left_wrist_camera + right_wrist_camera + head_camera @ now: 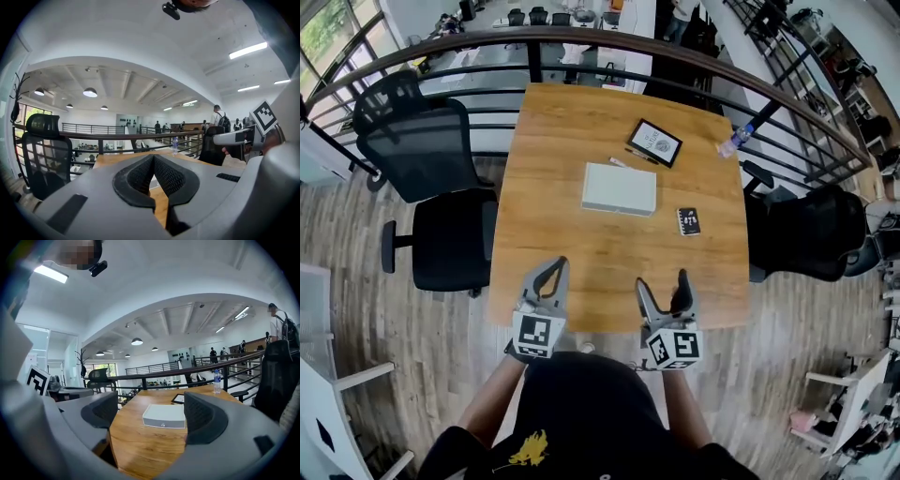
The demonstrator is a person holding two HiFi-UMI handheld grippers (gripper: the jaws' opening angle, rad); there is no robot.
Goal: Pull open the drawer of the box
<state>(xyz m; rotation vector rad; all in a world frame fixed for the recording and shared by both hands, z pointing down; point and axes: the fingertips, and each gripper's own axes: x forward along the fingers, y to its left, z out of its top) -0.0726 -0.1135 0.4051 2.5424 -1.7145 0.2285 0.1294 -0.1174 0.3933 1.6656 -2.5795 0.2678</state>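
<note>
A flat white box (619,188) lies in the middle of the wooden table (553,234). In the right gripper view the box (164,416) faces me, with a small pull on its front, and its drawer looks closed. My right gripper (663,284) hovers over the table's near edge, open, with nothing between its jaws. The box lies well ahead of the right gripper (151,412), framed by its two pads. My left gripper (554,267) is beside it at the near edge. The left gripper (153,157) is shut and empty, its tips meeting.
A tablet (654,142) with a pen (620,162) beside it lies beyond the box. A small black device (688,221) lies to the box's right, and a water bottle (734,141) lies at the far right edge. Black office chairs stand left (431,187) and right (806,234). A railing (581,42) runs behind.
</note>
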